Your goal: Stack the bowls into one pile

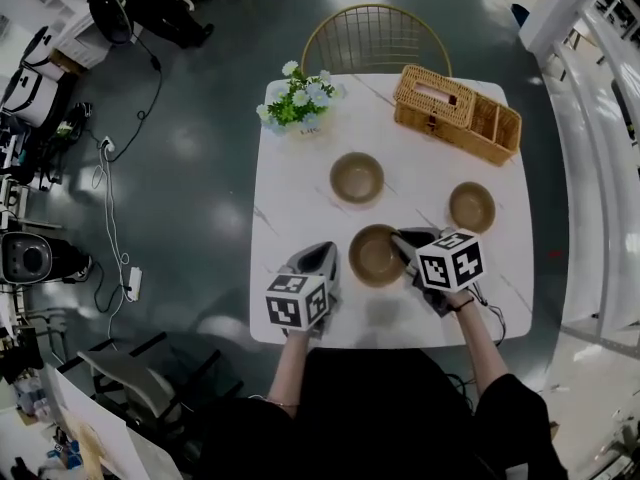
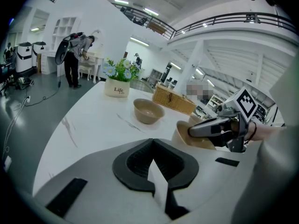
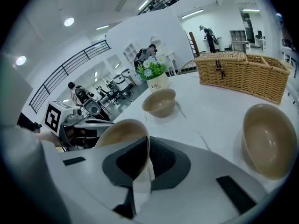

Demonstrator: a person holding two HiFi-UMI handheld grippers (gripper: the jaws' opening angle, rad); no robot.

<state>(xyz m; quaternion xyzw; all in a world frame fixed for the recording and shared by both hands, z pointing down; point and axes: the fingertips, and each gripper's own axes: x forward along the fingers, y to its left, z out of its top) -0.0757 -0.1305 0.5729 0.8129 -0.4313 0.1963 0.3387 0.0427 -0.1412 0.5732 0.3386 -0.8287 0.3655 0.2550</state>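
Three tan bowls sit on the white table (image 1: 290, 183). One bowl (image 1: 356, 177) is at the middle, another (image 1: 471, 206) to the right. My right gripper (image 1: 400, 241) is shut on the right rim of the nearest bowl (image 1: 373, 256); in the right gripper view the rim (image 3: 122, 130) is pinched between the pads at the right gripper (image 3: 148, 140). My left gripper (image 1: 321, 253) rests just left of that bowl, its jaws shut with nothing in them, as the left gripper view shows at the left gripper (image 2: 151, 142). That view also shows the held bowl (image 2: 192, 136) and the middle bowl (image 2: 148, 110).
A wicker basket (image 1: 457, 111) stands at the back right corner, a flower pot (image 1: 298, 100) at the back left. A gold wire chair (image 1: 375, 33) is behind the table. The person's body is against the near edge.
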